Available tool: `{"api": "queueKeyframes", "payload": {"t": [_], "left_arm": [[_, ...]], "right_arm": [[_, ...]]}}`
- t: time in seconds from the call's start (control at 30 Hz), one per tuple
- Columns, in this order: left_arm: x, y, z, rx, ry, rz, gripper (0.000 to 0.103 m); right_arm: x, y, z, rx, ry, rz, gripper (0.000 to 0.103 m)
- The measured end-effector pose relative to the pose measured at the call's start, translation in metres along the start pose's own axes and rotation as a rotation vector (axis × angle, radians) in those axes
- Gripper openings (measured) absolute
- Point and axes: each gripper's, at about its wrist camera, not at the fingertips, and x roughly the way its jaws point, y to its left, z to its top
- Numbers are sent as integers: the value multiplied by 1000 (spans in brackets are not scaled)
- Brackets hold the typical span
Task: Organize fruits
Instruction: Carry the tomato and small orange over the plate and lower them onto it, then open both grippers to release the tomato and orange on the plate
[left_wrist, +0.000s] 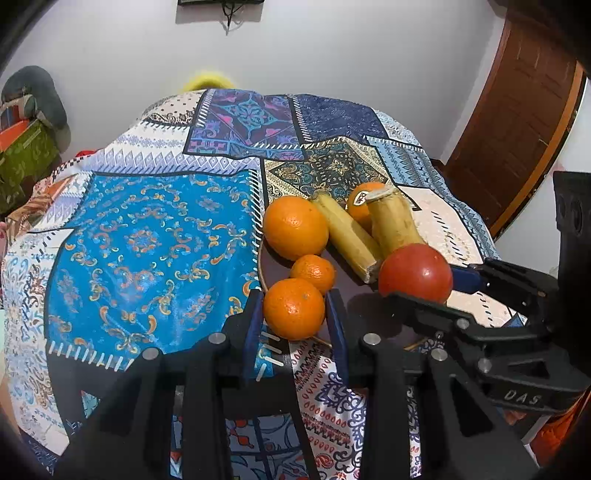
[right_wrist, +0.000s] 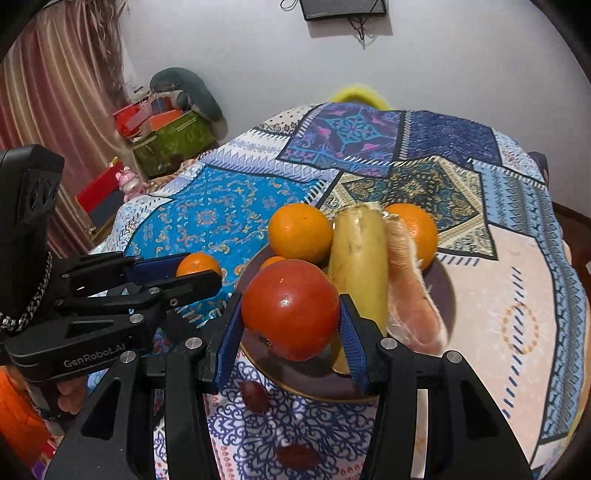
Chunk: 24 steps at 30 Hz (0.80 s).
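Fruits pile on plate (right_wrist: 439, 291): my left gripper (left_wrist: 294, 314) clamps a mandarin (left_wrist: 293, 308) over its near-left rim, right gripper (right_wrist: 291, 321) clamps the tomato (right_wrist: 290, 309). I should lower both gently, release inside the rim.

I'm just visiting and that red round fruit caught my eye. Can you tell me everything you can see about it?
The red fruit is round, smooth and glossy, red shading to orange, with a small bright glint on its skin; it looks like a tomato. The right gripper holds it between its two blue pads, one pressed on each side. It hangs over the near edge of the brown plate, in front of the yellowish banana. From the left wrist view it appears whole and unmarked.
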Motion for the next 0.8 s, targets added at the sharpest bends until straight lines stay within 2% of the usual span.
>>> {"api": "queueKeyframes", "payload": {"t": [0.27, 0.4, 0.63, 0.8], "left_arm": [[6, 0, -1, 5, 6, -5, 34], [7, 0, -1, 2, 14, -5, 34], [15, -6, -1, 9, 26, -6, 34], [25, -11, 0, -1, 41, -17, 34]], "right_arm": [[5, -2, -2, 21, 16, 35, 49], [-7, -1, 0, 21, -30, 14, 66], [-33, -10, 0, 18, -82, -17, 66], [-41, -28, -8, 40, -82, -66, 66]]}}
